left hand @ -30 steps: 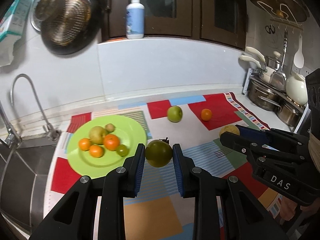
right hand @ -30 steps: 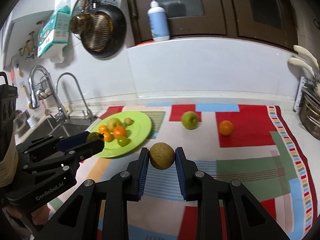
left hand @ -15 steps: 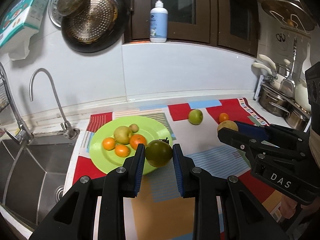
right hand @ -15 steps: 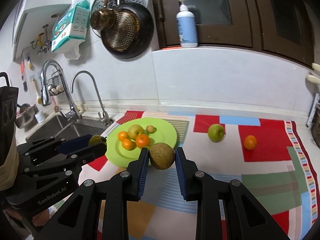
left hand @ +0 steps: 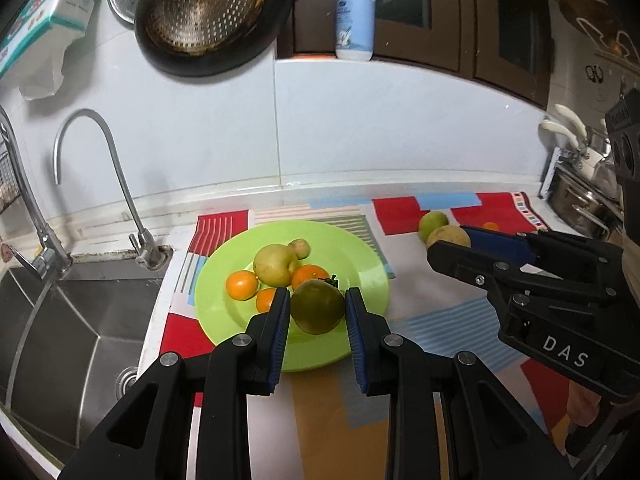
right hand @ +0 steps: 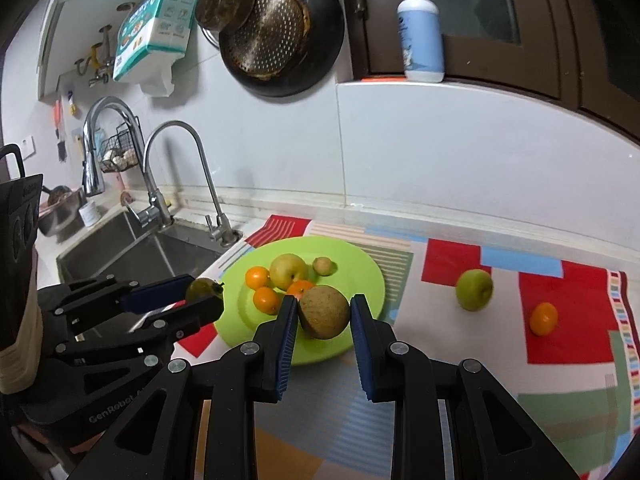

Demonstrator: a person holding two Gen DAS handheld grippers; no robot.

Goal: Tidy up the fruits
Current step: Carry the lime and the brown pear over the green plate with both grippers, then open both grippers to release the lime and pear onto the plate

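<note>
My left gripper (left hand: 318, 308) is shut on a dark green round fruit (left hand: 317, 306) and holds it over the near side of the lime green plate (left hand: 364, 272). My right gripper (right hand: 324, 312) is shut on a brown round fruit (right hand: 324, 311), held over the plate's right part (right hand: 360, 268). The plate holds a yellow apple (left hand: 274, 264), several small oranges (left hand: 241, 285) and a small brown fruit (left hand: 299, 248). A green apple (right hand: 474, 289) and an orange (right hand: 543, 319) lie on the patterned mat to the right.
A steel sink (left hand: 68, 320) with a curved tap (left hand: 100, 168) lies left of the plate. A dark pan (right hand: 280, 36) and a soap bottle (right hand: 420, 32) hang or stand above the white backsplash. Pots (left hand: 580, 204) stand at the far right.
Both grippers have moved left toward the plate with their fruits held. The plate now sits right under both fruits.
</note>
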